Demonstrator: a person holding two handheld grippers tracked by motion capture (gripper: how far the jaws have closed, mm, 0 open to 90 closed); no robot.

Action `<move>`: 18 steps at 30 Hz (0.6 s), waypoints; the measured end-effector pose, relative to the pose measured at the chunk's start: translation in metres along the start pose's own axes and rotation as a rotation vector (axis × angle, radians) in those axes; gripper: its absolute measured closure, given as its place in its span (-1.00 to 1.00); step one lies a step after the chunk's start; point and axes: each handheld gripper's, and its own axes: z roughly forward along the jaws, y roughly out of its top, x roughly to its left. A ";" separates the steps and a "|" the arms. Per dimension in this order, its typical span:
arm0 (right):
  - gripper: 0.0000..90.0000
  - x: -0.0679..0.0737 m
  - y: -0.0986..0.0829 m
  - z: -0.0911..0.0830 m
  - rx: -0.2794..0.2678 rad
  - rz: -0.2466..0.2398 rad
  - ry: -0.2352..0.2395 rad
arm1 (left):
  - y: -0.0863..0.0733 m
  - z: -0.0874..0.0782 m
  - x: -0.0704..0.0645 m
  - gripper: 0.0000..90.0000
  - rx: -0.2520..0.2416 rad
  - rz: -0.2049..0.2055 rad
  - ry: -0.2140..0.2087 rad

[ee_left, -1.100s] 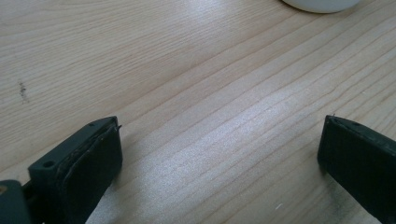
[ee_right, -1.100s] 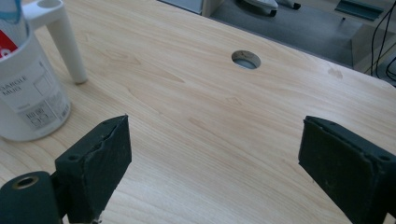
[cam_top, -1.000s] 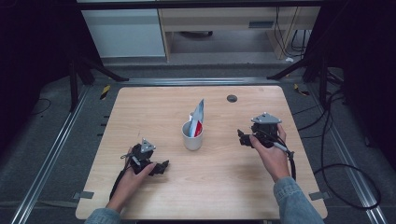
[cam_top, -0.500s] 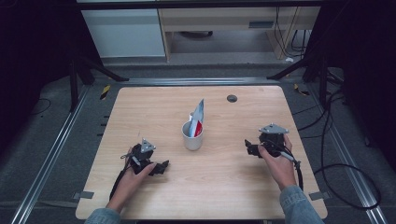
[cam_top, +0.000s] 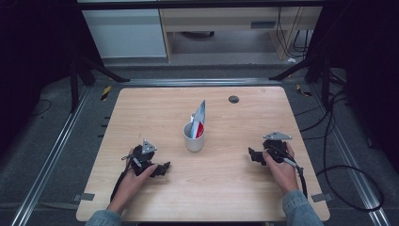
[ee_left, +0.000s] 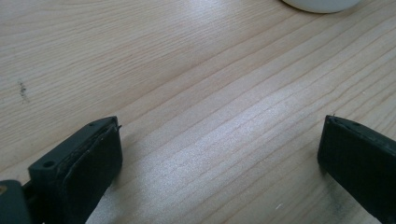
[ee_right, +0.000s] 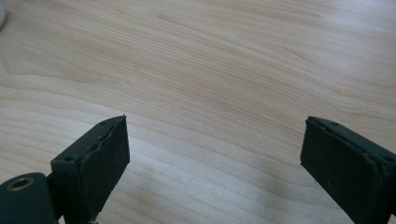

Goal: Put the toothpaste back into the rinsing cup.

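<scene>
Wooden table (cam_top: pixel 226 188) on a grey floor, black frame legs and white cabinets behind it. White cup (cam_top: pixel 194 137) stands upright near table centre, with a white, blue and red packet (cam_top: pixel 199 117) sticking up out of it, leaning toward the far right. Small dark round disc (cam_top: pixel 234 99) lies near the far edge, well apart from the cup. Left gripper (cam_top: pixel 162 168) rests low on the near-left part of the table, held in the left hand (cam_top: pixel 134 172), pointing right toward the cup's side; jaws spread wide with bare wood between them in the left gripper view, cup rim (ee_left: pixel 322 3) just at the top edge. Right gripper (cam_top: pixel 254 155) sits on the near-right part, held in the right hand (cam_top: pixel 281 167), pointing left toward the cup; jaws also spread wide, nothing between them. Both grippers well apart from the cup, one on each side.
</scene>
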 end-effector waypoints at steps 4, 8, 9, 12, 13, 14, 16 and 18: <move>-0.82 -0.010 -0.004 0.002 0.007 0.032 -0.011 | 0.000 0.000 0.000 -1.00 -0.002 -0.001 -0.001; -0.82 -0.016 -0.005 0.005 0.012 0.052 -0.022 | 0.000 0.000 0.000 -1.00 -0.002 0.000 -0.001; -0.82 -0.017 -0.006 0.005 0.014 0.057 -0.021 | 0.000 0.000 0.000 -1.00 -0.002 -0.001 -0.001; -0.83 -0.018 -0.007 0.008 0.026 0.065 -0.019 | 0.000 0.000 0.000 -1.00 -0.002 -0.001 -0.001; -0.83 -0.018 -0.008 0.009 0.027 0.063 -0.024 | 0.000 0.000 0.000 -1.00 -0.002 -0.001 -0.001; -0.83 -0.018 -0.008 0.009 0.027 0.063 -0.024 | 0.000 0.000 0.000 -1.00 -0.002 -0.001 -0.001; -0.85 -0.018 -0.009 0.012 0.042 0.067 -0.019 | 0.000 0.000 0.000 -1.00 -0.002 0.000 -0.001; -0.85 -0.018 -0.009 0.012 0.038 0.063 -0.021 | 0.000 0.000 0.000 -1.00 -0.002 -0.001 -0.001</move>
